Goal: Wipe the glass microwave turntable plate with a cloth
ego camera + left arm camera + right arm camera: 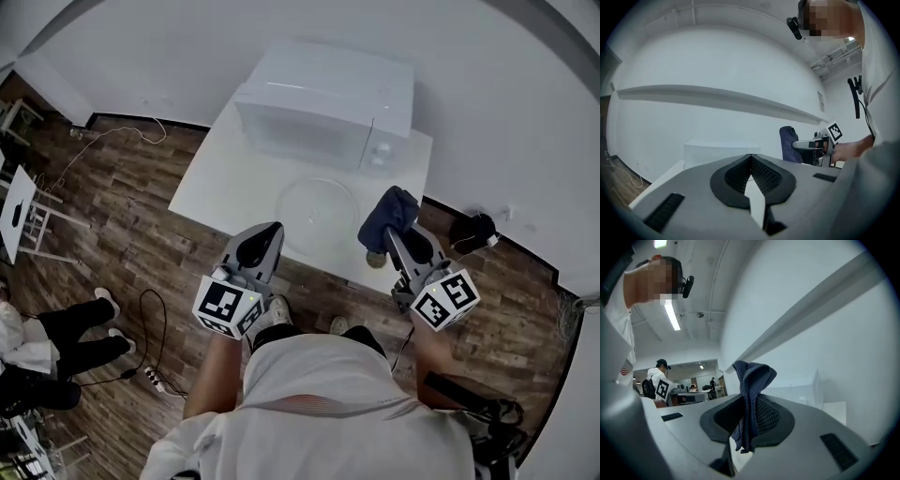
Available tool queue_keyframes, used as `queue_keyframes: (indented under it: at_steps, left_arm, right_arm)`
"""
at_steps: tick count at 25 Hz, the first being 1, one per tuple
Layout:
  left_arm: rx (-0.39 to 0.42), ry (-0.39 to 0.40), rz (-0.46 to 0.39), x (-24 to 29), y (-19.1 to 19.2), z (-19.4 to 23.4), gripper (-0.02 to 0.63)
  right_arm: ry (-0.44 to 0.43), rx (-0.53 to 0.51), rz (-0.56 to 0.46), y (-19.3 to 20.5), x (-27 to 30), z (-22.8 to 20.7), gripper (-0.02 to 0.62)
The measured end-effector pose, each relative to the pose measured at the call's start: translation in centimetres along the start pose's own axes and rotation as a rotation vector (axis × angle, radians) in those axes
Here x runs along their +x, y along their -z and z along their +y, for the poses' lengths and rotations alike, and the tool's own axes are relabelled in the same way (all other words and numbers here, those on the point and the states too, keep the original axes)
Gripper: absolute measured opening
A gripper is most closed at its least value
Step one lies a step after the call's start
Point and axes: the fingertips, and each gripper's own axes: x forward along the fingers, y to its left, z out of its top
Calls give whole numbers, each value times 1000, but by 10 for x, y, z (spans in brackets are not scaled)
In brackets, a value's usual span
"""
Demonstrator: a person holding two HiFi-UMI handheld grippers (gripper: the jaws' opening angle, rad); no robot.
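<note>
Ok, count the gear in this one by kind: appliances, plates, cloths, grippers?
Microwave: 1
Glass turntable plate: 1
Cloth: 1
Grippers: 2, left gripper shut and empty, right gripper shut on the cloth
Total: 5

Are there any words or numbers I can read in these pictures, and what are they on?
No words or numbers can be read.
The cubes on the left gripper and right gripper: black-and-white square patterns only, no letters.
The microwave: front panel too blurred to read.
The person's shirt: reddish mark, too blurred.
The cloth: no label shows.
</note>
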Motion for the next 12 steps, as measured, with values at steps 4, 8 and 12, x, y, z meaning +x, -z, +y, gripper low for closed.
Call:
queue_keyframes:
  at_steps: [4,8,12]
  left_arm:
    - [1,43,3,0,0,46,11]
    - [-13,79,5,0,2,89,11]
    - [-14,109,7,2,6,120,11]
  right_arm:
    - [49,-12,3,1,38,12,61]
    - [92,-12,22,8,73,26,61]
    - [104,-11,53,20,103,39,61]
